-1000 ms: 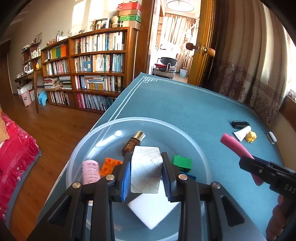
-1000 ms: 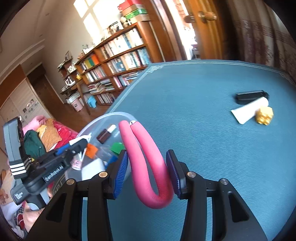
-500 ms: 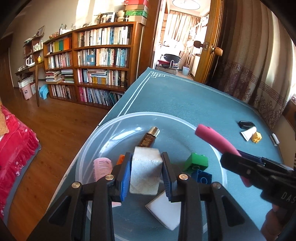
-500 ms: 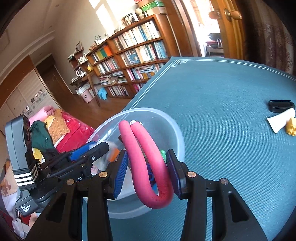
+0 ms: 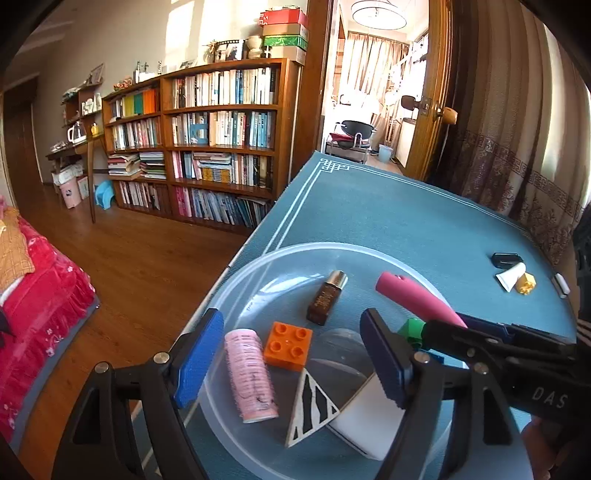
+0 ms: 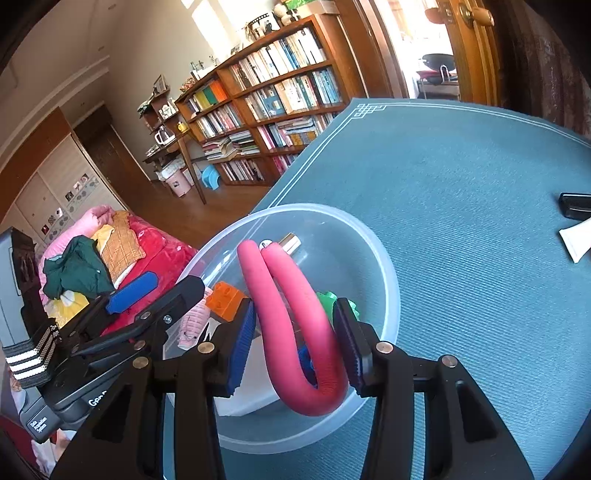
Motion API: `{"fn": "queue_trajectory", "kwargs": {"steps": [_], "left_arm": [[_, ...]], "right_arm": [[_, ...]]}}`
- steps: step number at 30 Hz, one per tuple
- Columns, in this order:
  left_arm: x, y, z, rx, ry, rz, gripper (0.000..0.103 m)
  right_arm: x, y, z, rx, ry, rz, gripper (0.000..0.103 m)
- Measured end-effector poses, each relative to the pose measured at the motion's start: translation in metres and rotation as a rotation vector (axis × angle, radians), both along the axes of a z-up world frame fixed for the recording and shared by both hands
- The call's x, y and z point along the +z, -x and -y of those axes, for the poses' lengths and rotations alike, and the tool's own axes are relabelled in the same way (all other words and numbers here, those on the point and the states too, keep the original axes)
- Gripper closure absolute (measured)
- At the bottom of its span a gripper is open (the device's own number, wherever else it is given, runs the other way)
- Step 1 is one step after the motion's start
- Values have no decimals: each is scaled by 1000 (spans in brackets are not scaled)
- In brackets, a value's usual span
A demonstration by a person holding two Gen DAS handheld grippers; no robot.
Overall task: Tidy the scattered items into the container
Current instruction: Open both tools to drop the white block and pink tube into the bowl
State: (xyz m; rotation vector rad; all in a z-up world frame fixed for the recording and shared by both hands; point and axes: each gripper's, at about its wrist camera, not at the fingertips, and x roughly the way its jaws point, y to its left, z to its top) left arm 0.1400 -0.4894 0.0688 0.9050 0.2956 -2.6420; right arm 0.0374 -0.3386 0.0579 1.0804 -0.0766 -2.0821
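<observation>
I log: wooden bookcase [image 5: 207, 147] packed with books, boxes [image 5: 284, 33] stacked on top; red bedding [image 5: 33, 295] at left; wood floor [image 5: 147, 266]; open door [image 5: 432, 110]; patterned curtain [image 5: 517, 147]; teal table [image 5: 406, 221].

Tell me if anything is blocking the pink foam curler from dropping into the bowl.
Nothing visible does. The right gripper holds the pink foam curler directly above the clear bowl; the open left gripper sits off to one side. Below lie only a green brick and a blue one.
</observation>
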Motion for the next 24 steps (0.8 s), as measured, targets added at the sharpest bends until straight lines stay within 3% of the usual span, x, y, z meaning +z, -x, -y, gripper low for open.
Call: {"fn": "queue_trajectory", "kwargs": {"steps": [3, 7, 15, 22, 24], "left_arm": [[-1, -2, 5, 12, -8, 0, 21], [-4, -2, 11, 29, -24, 6, 21], [-6, 0, 9, 40, -29, 21, 16], [-3, 4, -4, 30, -4, 21, 1], [-2, 5, -7, 29, -2, 23, 1]], "right_arm": [[-2, 1, 3, 11, -3, 4, 55], [-2, 3, 3, 16, 7, 13, 43], [-2, 5, -11, 0, 37, 20, 43], [3, 3, -30, -24, 60, 13, 43], [3, 3, -38, -34, 64, 13, 43]]}}
